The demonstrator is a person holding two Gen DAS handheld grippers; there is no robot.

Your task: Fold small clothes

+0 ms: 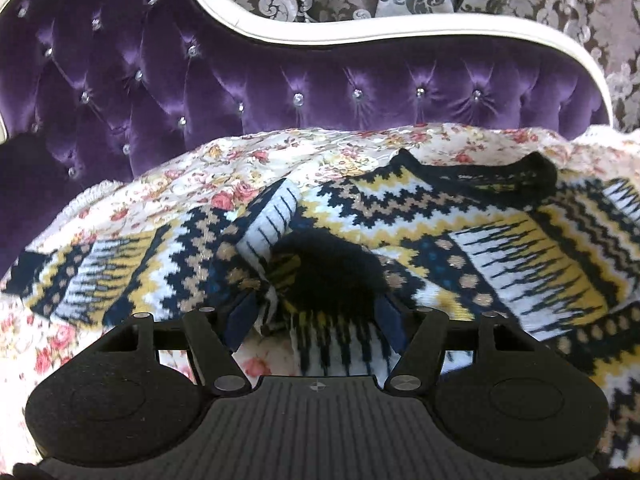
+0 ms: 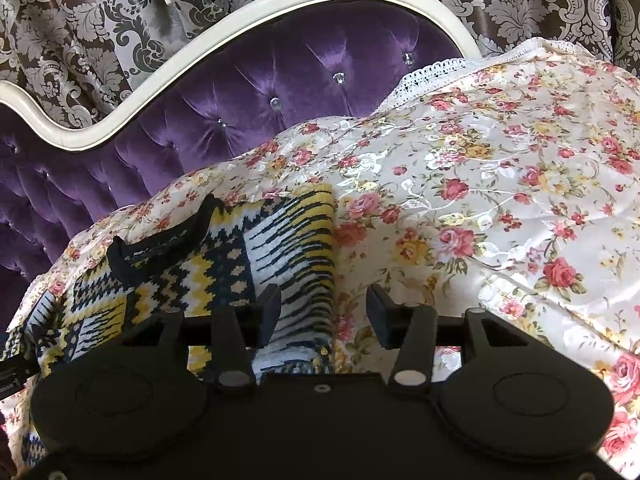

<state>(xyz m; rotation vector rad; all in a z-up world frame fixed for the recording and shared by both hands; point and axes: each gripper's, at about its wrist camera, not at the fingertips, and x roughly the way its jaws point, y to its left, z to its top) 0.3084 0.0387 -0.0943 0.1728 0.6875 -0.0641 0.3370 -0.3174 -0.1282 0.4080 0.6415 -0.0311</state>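
Note:
A knitted sweater [image 1: 500, 248] in navy, yellow and white zigzag bands lies spread on a floral bedspread [image 1: 320, 152], its dark collar toward the headboard. My left gripper [image 1: 315, 312] is shut on a bunched, raised fold of the sweater with a dark cuff, which fills the gap between the fingers. In the right wrist view the sweater [image 2: 224, 264] lies at the left with a straight folded edge. My right gripper [image 2: 325, 312] stands open over that edge, its left finger above the knit and its right finger above the bedspread [image 2: 500, 184]. Nothing is pressed between its pads.
A tufted purple velvet headboard [image 1: 280, 92] with a curved cream frame [image 2: 200, 44] rises behind the bed. Patterned brown and silver curtains [image 2: 80, 40] hang beyond it. The bedspread stretches wide to the right of the sweater, with a lace edge [image 2: 436, 68] at the far side.

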